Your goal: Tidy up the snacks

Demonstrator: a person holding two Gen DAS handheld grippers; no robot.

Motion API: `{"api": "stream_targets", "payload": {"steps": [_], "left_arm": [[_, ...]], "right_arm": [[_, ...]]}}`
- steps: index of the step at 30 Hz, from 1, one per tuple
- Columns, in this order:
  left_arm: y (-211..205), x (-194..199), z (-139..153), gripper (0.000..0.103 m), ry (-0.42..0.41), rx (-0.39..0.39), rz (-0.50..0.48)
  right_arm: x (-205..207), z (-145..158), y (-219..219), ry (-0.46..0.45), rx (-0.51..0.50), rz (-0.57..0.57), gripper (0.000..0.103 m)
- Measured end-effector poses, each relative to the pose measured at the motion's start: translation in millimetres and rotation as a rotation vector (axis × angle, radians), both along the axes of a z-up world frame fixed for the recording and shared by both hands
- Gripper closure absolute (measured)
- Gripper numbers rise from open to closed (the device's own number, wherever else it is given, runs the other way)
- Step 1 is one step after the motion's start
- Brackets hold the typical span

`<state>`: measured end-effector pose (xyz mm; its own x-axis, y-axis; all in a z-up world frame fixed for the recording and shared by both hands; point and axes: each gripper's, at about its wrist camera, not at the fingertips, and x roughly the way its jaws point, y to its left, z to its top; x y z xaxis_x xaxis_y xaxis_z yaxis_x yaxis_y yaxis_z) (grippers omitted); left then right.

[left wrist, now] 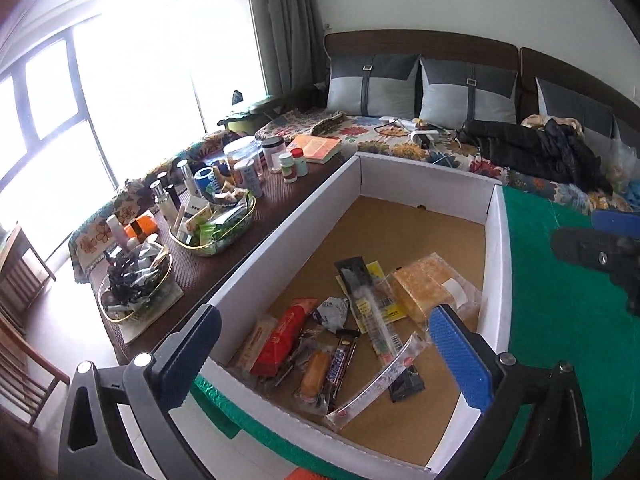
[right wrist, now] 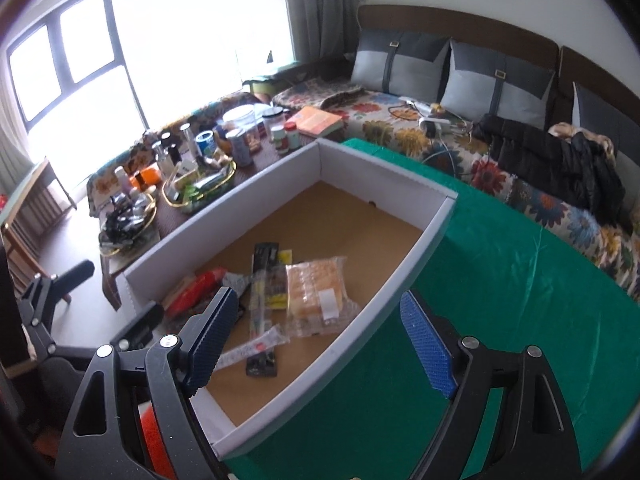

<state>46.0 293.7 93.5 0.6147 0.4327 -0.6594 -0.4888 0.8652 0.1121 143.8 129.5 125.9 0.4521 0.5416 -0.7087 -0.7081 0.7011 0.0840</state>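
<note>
A wide cardboard box (left wrist: 280,240) (right wrist: 224,208) with white walls and a brown floor stands on a green cloth (left wrist: 560,320). Several snacks lie in its near half: a red packet (left wrist: 282,338) (right wrist: 196,292), a clear pack of yellow cakes (left wrist: 424,284) (right wrist: 316,288), a dark chocolate bar (left wrist: 340,360), a wrapped bun (left wrist: 314,376), a long clear strip (left wrist: 376,376) (right wrist: 252,346) and a small black packet (left wrist: 406,384) (right wrist: 262,364). My left gripper (left wrist: 326,354) hangs open above the snacks and holds nothing. My right gripper (right wrist: 320,342) is open and bare over the box's near right wall.
Left of the box, a low brown table (left wrist: 280,196) holds glass trays (left wrist: 212,220) of bottles, jars and packets. Behind is a sofa (left wrist: 400,136) with a floral cover, grey cushions, a book and a black jacket (left wrist: 532,148). A wooden chair (left wrist: 20,280) stands far left.
</note>
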Motion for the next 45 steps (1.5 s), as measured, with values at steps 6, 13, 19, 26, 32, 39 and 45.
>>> {"api": "stream_targets", "payload": {"steps": [6,13,19,26,32,39,45], "left_arm": [[8.9,1.5,-6.0,0.000,0.045,-0.050,-0.001],[20.0,1.3,-2.5,0.000,0.050,-0.061,0.014],[30.1,10.3,-2.5,0.000,0.113,-0.117,-0.019],[42.7,11.8,1.6,0.000,0.121,-0.172,-0.008],[46.3,14.5,4.2,0.000,0.122,-0.161,0.003],[52.2,15.5,3.8,0.000,0.119,-0.168,0.015],[54.6,17.1,1.4,0.000,0.126,-0.164,0.009]], "right_arm": [[-9.7,-5.8,5.9,0.016,-0.016,0.022,0.017],[-11.4,-15.5,17.5,0.036,-0.054,0.005,0.017],[-7.2,-19.1,28.4,0.065,-0.081,-0.019,0.017],[-5.2,-18.2,37.7,0.086,-0.081,-0.014,0.017],[-1.8,-22.9,46.2,0.086,-0.120,-0.021,0.017],[-0.7,-26.2,52.1,0.098,-0.145,-0.022,0.017],[-0.3,-30.0,53.9,0.111,-0.151,-0.026,0.017]]}}
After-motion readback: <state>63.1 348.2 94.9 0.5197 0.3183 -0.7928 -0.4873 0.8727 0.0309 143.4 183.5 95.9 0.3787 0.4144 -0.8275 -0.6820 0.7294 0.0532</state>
